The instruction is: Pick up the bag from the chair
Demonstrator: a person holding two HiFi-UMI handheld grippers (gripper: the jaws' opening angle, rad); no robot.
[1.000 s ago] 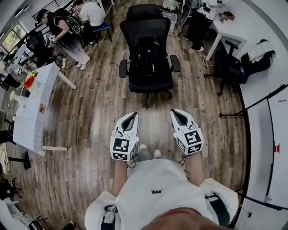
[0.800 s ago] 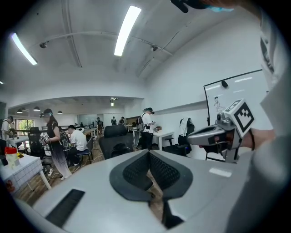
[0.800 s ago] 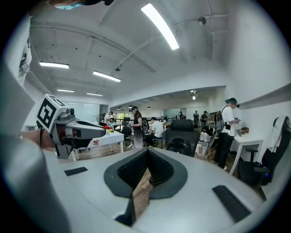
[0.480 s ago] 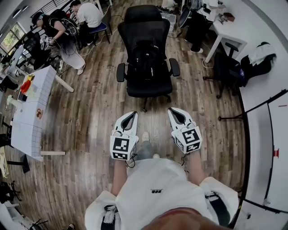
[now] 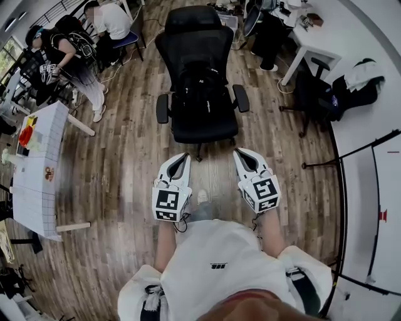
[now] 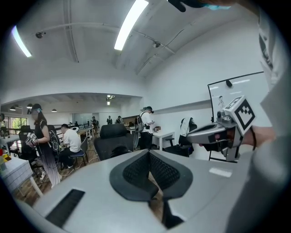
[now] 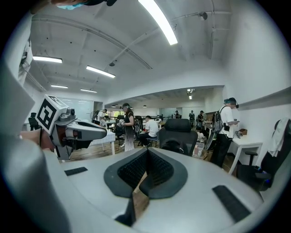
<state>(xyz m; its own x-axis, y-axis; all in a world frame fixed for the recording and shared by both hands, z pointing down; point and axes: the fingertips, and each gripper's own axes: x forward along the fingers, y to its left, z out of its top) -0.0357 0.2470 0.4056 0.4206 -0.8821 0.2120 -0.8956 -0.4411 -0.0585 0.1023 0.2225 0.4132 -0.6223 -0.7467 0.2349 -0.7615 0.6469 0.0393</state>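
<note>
Standing on the wood-plank floor (image 5: 125, 169), a person in a white shirt (image 5: 216, 263) holds both grippers low in front, aimed at the chair.
- Chair (image 5: 199, 41): black office type, seat turned toward the person, both armrests in view.
- Bag (image 5: 202, 84): black, on the chair seat against the backrest, between the armrests, touched by neither gripper.
- Left gripper (image 5: 182, 160): fingers clenched together on nothing, well apart from the bag.
- Right gripper (image 5: 242, 157): beside the left at the same level, fingers likewise pressed together and empty.
- White counter (image 5: 47, 169): far left, carrying a red object (image 5: 26, 135).
- Other people: grouped at upper left, one seated in a white top (image 5: 113, 19).
- White desk (image 5: 313, 37): upper right.
</note>
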